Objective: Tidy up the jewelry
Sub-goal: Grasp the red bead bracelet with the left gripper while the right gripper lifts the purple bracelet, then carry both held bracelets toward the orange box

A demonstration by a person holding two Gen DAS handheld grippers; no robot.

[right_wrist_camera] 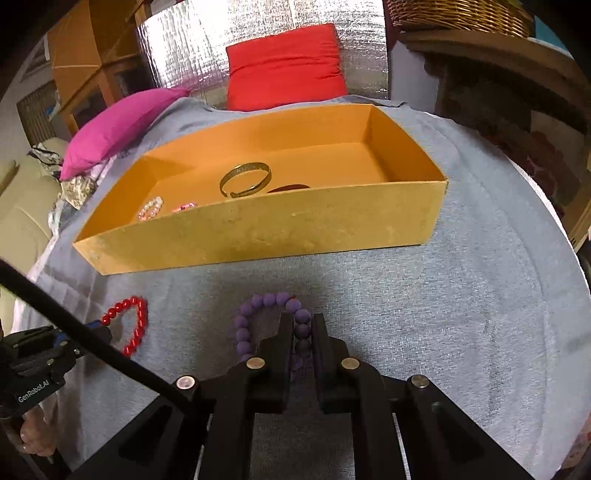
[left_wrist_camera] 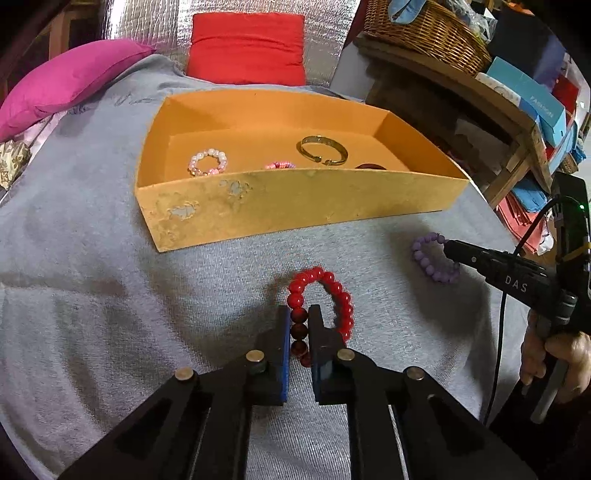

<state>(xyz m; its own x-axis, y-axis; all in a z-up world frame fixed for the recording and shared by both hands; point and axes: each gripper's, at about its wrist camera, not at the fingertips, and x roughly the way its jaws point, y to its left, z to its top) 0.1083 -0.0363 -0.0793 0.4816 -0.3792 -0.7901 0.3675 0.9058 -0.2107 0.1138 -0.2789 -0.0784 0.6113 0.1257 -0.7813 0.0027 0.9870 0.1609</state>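
Observation:
A red bead bracelet [left_wrist_camera: 334,291] lies on the grey cloth before the orange box [left_wrist_camera: 295,199]. My left gripper [left_wrist_camera: 299,314] is shut on the red bracelet's near side. A purple bead bracelet [right_wrist_camera: 255,314] lies to the right; my right gripper [right_wrist_camera: 302,325] is shut on its beads. In the left wrist view the purple bracelet [left_wrist_camera: 430,266] sits under the right gripper's tip. The box [right_wrist_camera: 258,232] holds a gold bangle [left_wrist_camera: 323,149], a pearl bracelet [left_wrist_camera: 207,161], a pink bracelet [left_wrist_camera: 280,165] and a dark ring-shaped piece [left_wrist_camera: 370,167]. The red bracelet [right_wrist_camera: 133,325] also shows in the right wrist view.
A magenta pillow [left_wrist_camera: 70,79] and a red cushion [left_wrist_camera: 247,48] lie behind the box. A wicker basket [left_wrist_camera: 428,33] and stacked boxes [left_wrist_camera: 532,96] stand on wooden shelving at the right. Grey cloth [right_wrist_camera: 461,295] covers the surface.

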